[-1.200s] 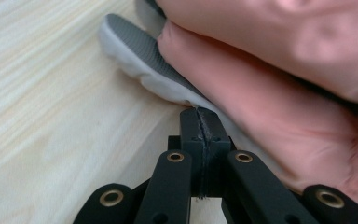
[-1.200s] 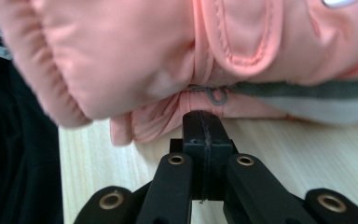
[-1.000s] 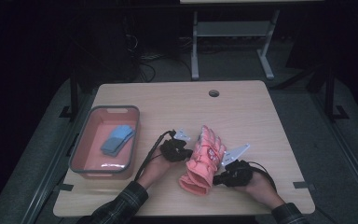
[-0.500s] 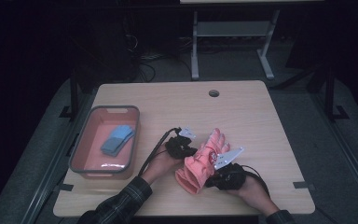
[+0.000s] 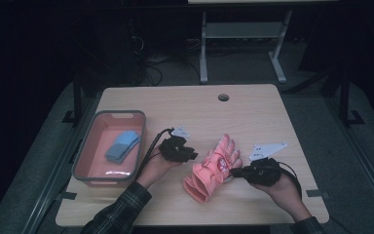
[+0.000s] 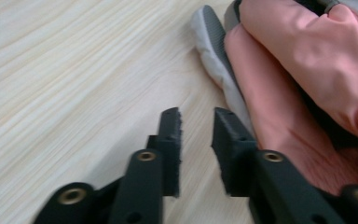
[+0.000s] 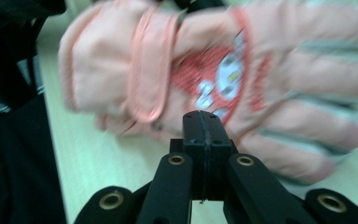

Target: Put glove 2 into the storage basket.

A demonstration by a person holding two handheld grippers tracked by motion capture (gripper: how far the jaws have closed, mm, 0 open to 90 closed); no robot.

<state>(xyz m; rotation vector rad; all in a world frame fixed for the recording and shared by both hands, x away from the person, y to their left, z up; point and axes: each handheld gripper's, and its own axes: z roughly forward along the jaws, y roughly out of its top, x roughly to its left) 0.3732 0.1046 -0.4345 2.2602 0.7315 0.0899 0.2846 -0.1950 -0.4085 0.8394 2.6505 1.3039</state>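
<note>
On a pale wooden table (image 5: 253,105), a pink ski glove (image 5: 213,168) now lies flat between two hand-held grippers, its fingers pointing away from the person; a second ago it stood half-raised between them. The left gripper (image 5: 191,156) has just been opening, its jaws parted with nothing between them, beside the glove's grey-edged finger (image 6: 212,42). The right gripper (image 7: 204,121) is clenched tight with its tips against the glove's lower edge; whether fabric is pinched cannot be told. The release suggests the glove has been laid out, perhaps for a fresh grip. The high view alone takes in the red bin (image 5: 80,163) holding a blue glove (image 5: 122,145); the right gripper view, though blurred, shows the pink glove's printed patch (image 7: 214,79).
</note>
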